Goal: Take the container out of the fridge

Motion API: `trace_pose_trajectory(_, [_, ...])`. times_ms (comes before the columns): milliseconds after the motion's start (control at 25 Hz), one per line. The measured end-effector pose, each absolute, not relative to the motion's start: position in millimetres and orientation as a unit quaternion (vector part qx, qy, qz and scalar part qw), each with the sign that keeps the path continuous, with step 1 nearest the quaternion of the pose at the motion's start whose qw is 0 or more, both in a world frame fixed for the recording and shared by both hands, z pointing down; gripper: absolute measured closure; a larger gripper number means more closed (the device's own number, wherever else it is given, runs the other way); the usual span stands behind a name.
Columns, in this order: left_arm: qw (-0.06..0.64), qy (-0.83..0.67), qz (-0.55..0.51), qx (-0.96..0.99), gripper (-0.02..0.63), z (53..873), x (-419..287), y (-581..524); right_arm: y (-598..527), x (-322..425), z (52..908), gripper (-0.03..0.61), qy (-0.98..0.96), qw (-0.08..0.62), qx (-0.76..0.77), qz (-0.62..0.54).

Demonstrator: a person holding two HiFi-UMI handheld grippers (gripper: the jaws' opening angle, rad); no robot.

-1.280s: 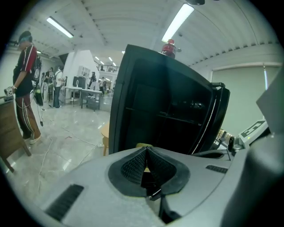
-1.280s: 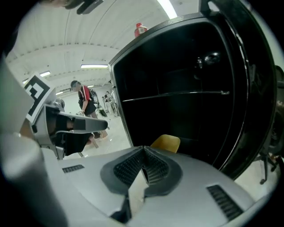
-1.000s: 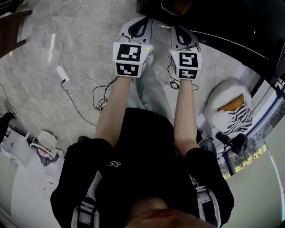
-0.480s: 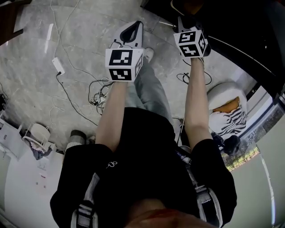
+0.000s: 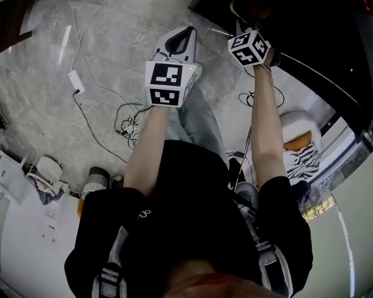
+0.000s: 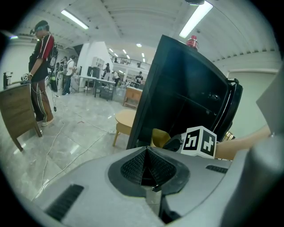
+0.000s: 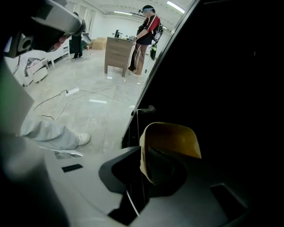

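Note:
A yellow container (image 7: 172,138) stands at the open front of the black fridge (image 7: 230,88). In the right gripper view my right gripper (image 7: 144,163) is shut on the container's near wall, one finger outside and one inside. The head view shows that gripper (image 5: 245,26) stretched to the fridge's dark edge, with only a sliver of the container (image 5: 236,10) in sight. My left gripper (image 5: 185,36) hangs over the floor to the left, shut and empty. From the left gripper view (image 6: 147,166) I see the container (image 6: 160,136) beside the right gripper's marker cube (image 6: 199,142).
Cables and a white power strip (image 5: 76,80) lie on the marble floor. A round wooden stool (image 6: 125,119) stands left of the fridge (image 6: 186,93), which carries a red-capped bottle (image 6: 191,41). A person (image 7: 144,40) stands by a wooden cabinet (image 7: 119,55) farther off. A white chair (image 5: 300,139) is at my right.
My right arm has stretched forward and its gripper has gone up to the fridge edge. The left gripper has stayed at about the same place, shut.

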State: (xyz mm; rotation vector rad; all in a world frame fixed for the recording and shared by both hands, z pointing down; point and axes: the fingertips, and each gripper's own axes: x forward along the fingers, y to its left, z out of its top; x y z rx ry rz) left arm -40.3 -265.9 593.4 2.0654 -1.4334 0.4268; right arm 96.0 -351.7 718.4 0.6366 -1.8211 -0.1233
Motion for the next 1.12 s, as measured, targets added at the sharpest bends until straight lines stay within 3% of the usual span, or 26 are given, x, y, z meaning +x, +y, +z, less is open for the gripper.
trace_pose_trajectory(240, [0.282,-0.536,0.164,0.779,0.604,583.4,-39.7,-266.4,-351.8,95.0,707.9,0.560,-0.784,0.542,0.302,-0.030])
trace_pose_trajectory(1120, [0.233,-0.531,0.128,0.804,0.604,500.6,-12.1,-249.8,-270.3,101.2,561.2,0.560,-0.799,0.144,0.513,0.277])
